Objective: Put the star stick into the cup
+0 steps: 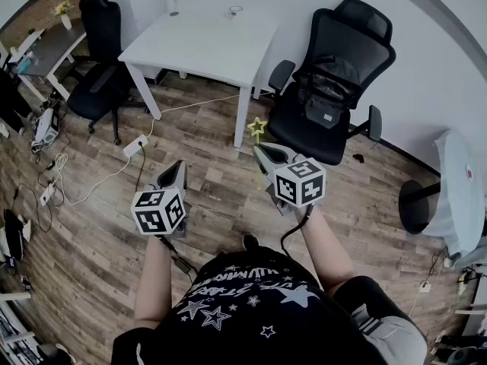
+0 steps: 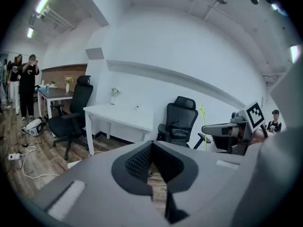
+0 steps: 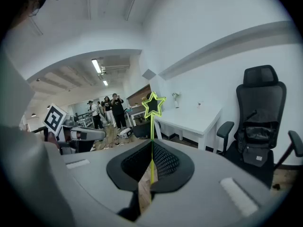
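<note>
Star stick (image 3: 152, 126) clamped upright in right tongs (image 3: 151, 144); left tongs (image 2: 152, 144) closed, empty; cup unseen, insertion not yet done.

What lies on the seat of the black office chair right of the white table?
A black bag with a light label sits on the office chair, leaning on its backrest. It covers most of the seat; whatever is under or inside it cannot be seen.
</note>
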Motion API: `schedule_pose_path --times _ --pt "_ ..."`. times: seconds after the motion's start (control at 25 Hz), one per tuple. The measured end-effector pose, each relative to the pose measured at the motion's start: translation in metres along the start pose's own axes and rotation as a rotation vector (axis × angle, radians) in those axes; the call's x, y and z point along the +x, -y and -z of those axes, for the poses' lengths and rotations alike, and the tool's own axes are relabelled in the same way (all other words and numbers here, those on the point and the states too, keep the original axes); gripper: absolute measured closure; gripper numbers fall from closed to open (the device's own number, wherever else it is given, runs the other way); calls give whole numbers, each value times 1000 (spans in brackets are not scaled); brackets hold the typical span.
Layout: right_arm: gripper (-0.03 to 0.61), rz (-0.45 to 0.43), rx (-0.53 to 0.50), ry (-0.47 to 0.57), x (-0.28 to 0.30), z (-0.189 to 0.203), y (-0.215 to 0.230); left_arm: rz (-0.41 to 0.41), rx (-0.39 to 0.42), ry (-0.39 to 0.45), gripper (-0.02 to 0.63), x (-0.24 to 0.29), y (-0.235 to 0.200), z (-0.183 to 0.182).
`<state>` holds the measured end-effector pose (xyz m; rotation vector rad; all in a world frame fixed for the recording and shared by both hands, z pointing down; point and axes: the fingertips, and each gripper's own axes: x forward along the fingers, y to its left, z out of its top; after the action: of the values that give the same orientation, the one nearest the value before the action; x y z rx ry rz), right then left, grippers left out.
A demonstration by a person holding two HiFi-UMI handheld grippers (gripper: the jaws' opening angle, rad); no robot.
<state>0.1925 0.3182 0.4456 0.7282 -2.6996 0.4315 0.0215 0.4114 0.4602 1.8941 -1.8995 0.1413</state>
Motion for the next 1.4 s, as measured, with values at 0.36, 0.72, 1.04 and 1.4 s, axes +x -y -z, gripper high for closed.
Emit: schedule_pose_path --times 0.36,0.72,1.04,1.4 --pt "557 5 -5 -8 6 5 -13 -5 -12 2 611 -10 -14 3" --pt "557 36 38 16 15 14 -29 -16 -46 25 611 -39 -43 12" --pt "557 47 77 34 41 5 -21 -38 -61 47 611 -46 -75 13" --pt "557 0 127 38 124 -16 31 -60 -8 52 611 19 -107 -23"
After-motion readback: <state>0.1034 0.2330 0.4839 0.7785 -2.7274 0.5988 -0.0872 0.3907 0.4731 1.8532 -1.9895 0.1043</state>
